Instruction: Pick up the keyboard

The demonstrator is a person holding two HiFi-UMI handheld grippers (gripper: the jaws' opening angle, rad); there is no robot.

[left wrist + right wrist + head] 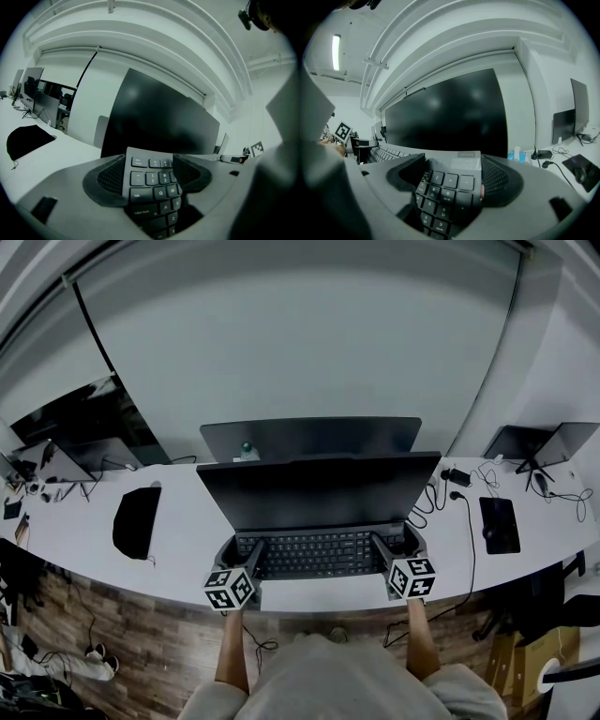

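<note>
A dark keyboard (319,554) lies along the front of the white desk (178,549), just under a large black monitor (319,488). My left gripper (242,551) holds its left end, my right gripper (392,546) its right end. In the left gripper view the end with the escape and tab keys (147,178) sits wedged between the two pads of the left gripper (149,176). The right gripper view shows the number-pad end (447,180) clamped in the right gripper (452,180). Both grippers are shut on the keyboard.
A second monitor (309,435) stands behind the first. A black pouch (136,521) lies to the left on the desk. To the right are cables (450,482), a black tablet (499,524) and more screens (544,442). The desk's front edge runs just below the grippers.
</note>
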